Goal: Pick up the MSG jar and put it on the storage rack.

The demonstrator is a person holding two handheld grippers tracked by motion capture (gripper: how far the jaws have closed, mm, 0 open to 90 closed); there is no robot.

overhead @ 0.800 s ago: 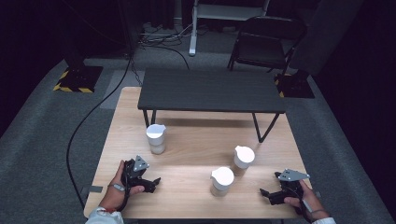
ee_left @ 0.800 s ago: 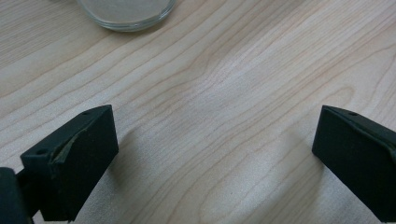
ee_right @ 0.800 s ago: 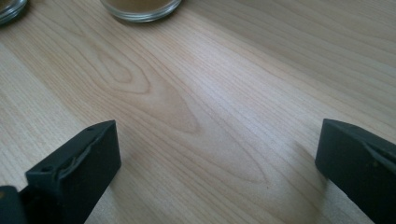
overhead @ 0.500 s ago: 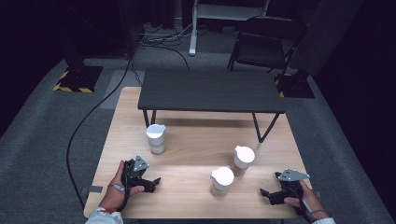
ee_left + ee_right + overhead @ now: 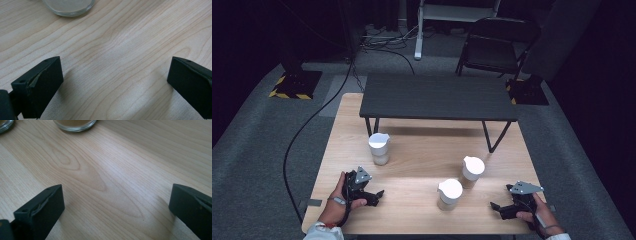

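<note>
On the wooden table (image 5: 422, 150), both grippers (image 5: 373, 196) (image 5: 501, 210) unmoved since before, jaws spread wide, nothing between.

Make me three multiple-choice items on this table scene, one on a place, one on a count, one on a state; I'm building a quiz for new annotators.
1. Where does the cup nearest the left hand-held gripper stand?
A. On the black bench
B. On the wooden table, beyond that gripper
C. On the carpet

2. How many white-lidded cups stand on the wooden table?
A. Two
B. Three
C. Five

3. How do the jaws of the right hand-held gripper stand?
A. Wide apart with only bare wood between them
B. Clamped on a cup
C. Closed on a lid

Key: 1 B, the high view shows it on the wood above the left hand. 2 B, one on the left, one in the middle, one on the right. 3 A, the right gripper view shows the two jaws far apart over bare table.
</note>
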